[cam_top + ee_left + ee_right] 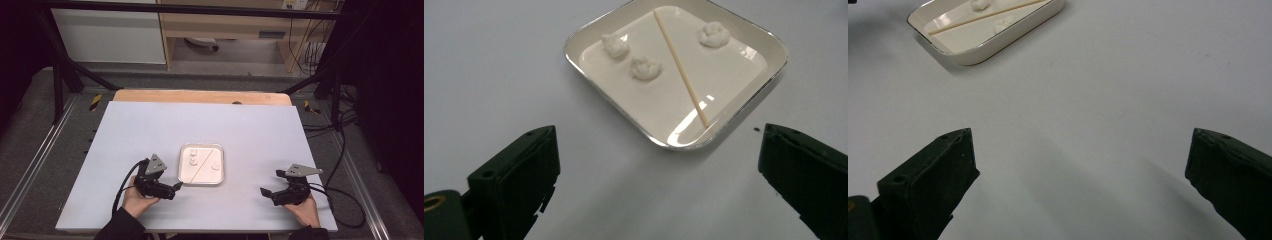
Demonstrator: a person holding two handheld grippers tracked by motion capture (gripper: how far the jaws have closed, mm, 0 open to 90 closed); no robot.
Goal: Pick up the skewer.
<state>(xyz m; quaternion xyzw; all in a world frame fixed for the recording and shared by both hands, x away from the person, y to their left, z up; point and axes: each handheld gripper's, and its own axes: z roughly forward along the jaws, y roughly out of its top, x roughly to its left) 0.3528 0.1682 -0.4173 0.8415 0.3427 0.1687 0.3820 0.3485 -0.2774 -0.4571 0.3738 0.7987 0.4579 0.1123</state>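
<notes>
White table (pixel 150 130) (wooden edge behind) bears tray (pixel 218 179); grey floor (pixel 40 125) around.

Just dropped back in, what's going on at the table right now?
A person holds a gripper in each hand at the near edge of the table. Both the left gripper and the right gripper have their jaws open and hold nothing. Between them sits a square white tray with a thin wooden stick lying diagonally and three small white lumps. The left gripper is close to the tray's corner.
</notes>
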